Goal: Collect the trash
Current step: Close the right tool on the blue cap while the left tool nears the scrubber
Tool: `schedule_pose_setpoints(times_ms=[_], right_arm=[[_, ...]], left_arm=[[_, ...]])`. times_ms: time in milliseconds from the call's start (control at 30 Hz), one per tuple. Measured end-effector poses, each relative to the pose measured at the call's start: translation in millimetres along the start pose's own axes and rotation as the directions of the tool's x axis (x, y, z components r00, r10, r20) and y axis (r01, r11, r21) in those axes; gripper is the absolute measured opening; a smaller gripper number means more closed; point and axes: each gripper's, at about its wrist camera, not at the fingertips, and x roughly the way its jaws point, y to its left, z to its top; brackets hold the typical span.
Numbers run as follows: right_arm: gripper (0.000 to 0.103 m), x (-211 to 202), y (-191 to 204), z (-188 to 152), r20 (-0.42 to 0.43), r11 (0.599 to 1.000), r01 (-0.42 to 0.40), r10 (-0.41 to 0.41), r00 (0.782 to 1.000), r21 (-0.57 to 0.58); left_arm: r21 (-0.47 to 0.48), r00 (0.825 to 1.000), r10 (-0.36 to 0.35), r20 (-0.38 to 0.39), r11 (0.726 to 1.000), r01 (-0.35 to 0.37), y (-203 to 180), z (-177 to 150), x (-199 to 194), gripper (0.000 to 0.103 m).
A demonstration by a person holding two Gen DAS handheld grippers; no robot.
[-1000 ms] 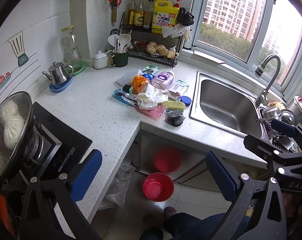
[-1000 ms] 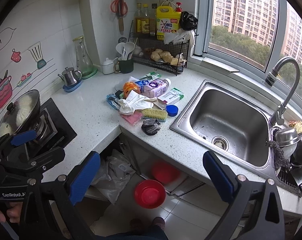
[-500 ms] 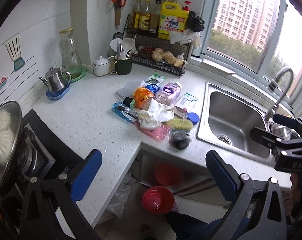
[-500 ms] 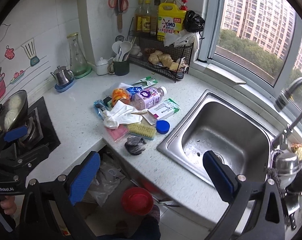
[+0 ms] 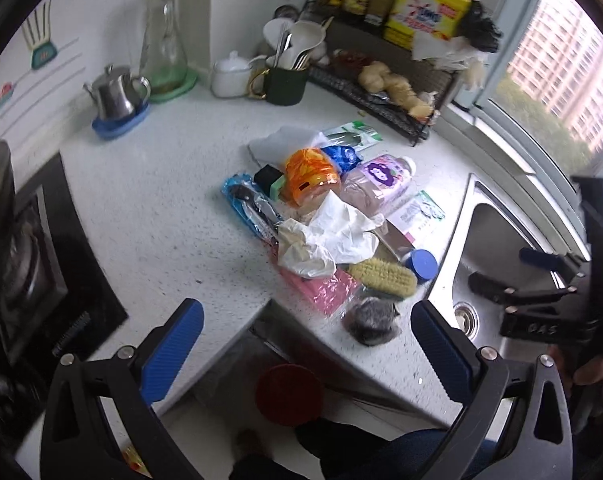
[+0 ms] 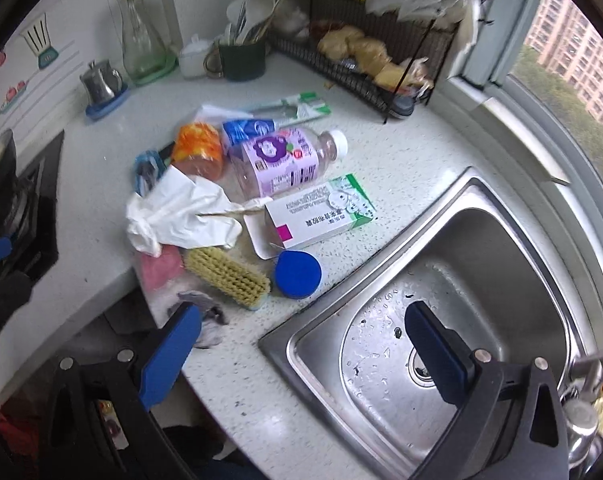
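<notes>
A heap of trash lies on the white counter [image 5: 149, 208] beside the sink. It holds crumpled white tissue [image 5: 333, 236] [image 6: 181, 212], an orange wrapper [image 5: 311, 176] [image 6: 197, 152], a purple-labelled bottle [image 5: 375, 180] [image 6: 281, 160], a green-and-white box [image 6: 321, 212], a yellow brush [image 5: 381, 276] [image 6: 227, 272], a blue lid [image 5: 421, 264] [image 6: 297, 274] and a grey wad [image 5: 371, 320]. My left gripper [image 5: 301, 344] hovers open just short of the heap. Wide open, my right gripper [image 6: 301, 344] hangs over the counter edge by the brush and lid. Neither holds anything.
A steel sink [image 6: 461, 300] lies to the right. A red bin [image 5: 289, 394] stands on the floor under the counter. A stove [image 5: 29, 264], a steel teapot [image 5: 115, 96], a glass carafe [image 5: 163, 48], an utensil mug [image 5: 285, 80] and a wire rack [image 5: 381, 92] ring the heap.
Both grippers have moved forward and down toward the trash heap, which now looms much larger. Both stay open. The right gripper has come over the sink's left rim.
</notes>
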Motion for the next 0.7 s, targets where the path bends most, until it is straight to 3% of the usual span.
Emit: schedule_pose_setpoints(times_ms=[167,300,367,533,700], right_arm=[[0.099,43.8,-12.1,11.9,-0.089,0.996,-0.039,0.032,0.996,-0.082],[0.093,73.8,-10.0,13.3,-0.151,0.979,-0.007,-0.024,0.988,-0.206],[0.093,83.4,-8.7,12.0,-0.174,0.969,-0.038,-0.006,0.985,-0.244],[0.089,93.6,-2.6,11.5,-0.187,0.955,-0.079,0.025,0.982,-0.286],[0.079,101.9,-2.4,16.6,-0.197,0.941,-0.093,0.028,0.980,-0.325]], left_arm=[[-0.023,0.996,0.062,-0.061,0.998,-0.064,-8.8,0.8,29.0,0.103],[-0.046,0.992,0.074,-0.107,0.996,-0.079,-12.7,-4.3,45.7,0.103],[-0.048,0.990,0.078,-0.120,0.995,-0.084,-15.0,-6.7,51.3,0.103],[-0.031,0.984,0.109,-0.142,0.993,-0.114,-20.5,-11.9,60.6,0.103],[-0.055,0.982,0.084,-0.168,0.994,-0.095,-20.3,-14.9,66.3,0.103]])
